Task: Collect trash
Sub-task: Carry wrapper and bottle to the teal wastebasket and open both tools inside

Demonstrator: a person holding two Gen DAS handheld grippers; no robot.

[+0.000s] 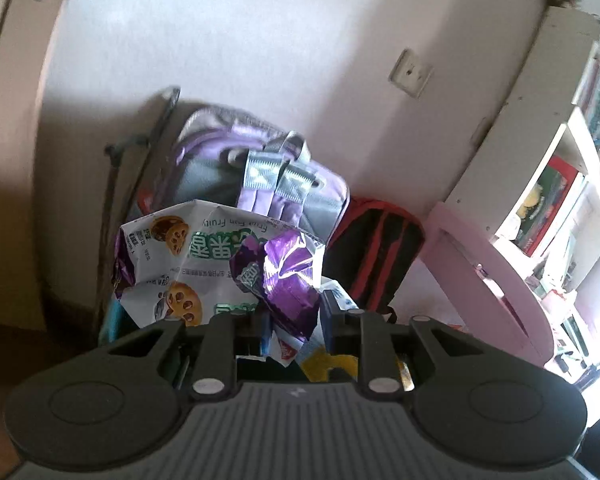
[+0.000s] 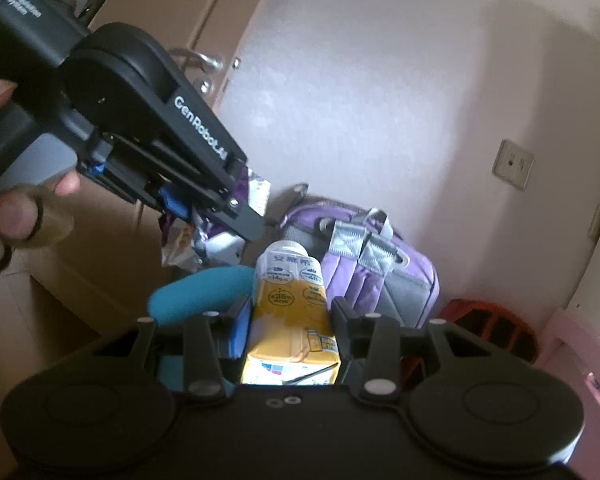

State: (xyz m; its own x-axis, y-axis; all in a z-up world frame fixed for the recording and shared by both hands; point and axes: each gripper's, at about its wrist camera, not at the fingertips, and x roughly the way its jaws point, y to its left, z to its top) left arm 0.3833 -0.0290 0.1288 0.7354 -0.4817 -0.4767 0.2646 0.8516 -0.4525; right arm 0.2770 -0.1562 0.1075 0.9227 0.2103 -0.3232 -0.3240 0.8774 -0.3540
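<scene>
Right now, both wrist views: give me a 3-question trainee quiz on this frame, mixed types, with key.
1. True or false: the right gripper is closed on the yellow drink carton.
2. Multiple choice: what does the left gripper hold? A) a glass jar B) crumpled snack wrappers C) a metal spoon
3. Fill in: the bag against the wall behind both loads is the ____ backpack, beside a red and black bag.

Key
1. True; the carton sits between the blue pads.
2. B; purple and white wrappers bunch at the fingers.
3. Purple.
</scene>
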